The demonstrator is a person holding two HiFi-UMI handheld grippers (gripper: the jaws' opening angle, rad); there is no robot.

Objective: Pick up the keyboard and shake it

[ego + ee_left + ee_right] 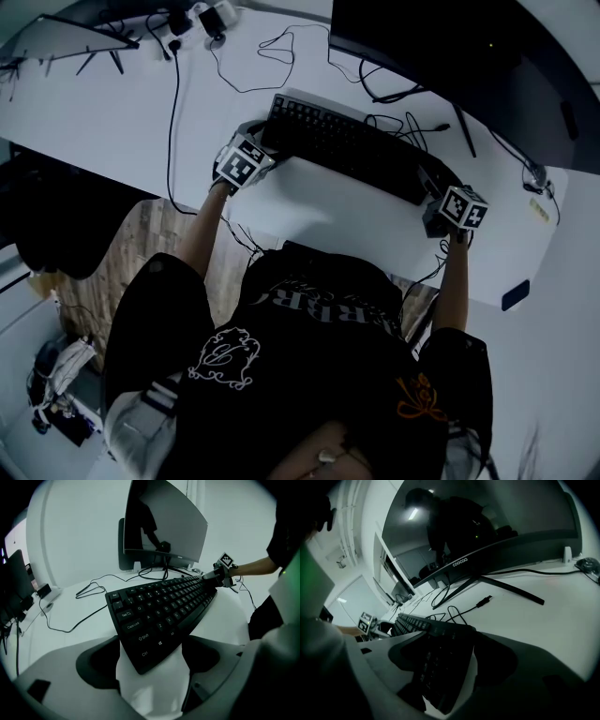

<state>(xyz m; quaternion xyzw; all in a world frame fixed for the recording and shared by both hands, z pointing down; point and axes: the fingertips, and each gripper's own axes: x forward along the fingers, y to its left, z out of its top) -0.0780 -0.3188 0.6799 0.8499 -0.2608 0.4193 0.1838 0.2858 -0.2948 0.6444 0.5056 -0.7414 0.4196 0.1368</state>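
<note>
Two things dominate from where I stand: the white desk [356, 211] and the dark curved monitor [450, 56] at its far side. Next in size is the black keyboard [347, 145], lying flat on the desk in front of the monitor. Its long axis runs straight from one hand to the other, so each tong faces its own short end and neither is nearer than the other.

At the Ctrl and Shift end sits the left gripper [152, 660]. Its jaws are spread wide and the keyboard's corner pokes in between them, with bare desk showing on both sides of it, so nothing is clamped. At the opposite end, the right gripper [454, 658] also straddles the keyboard. It is dim there, but a pale strip seems to separate the keyboard from one pad, so I judge it not yet gripping.

A firm squeeze at both ends comes before any lift or shake.
</note>
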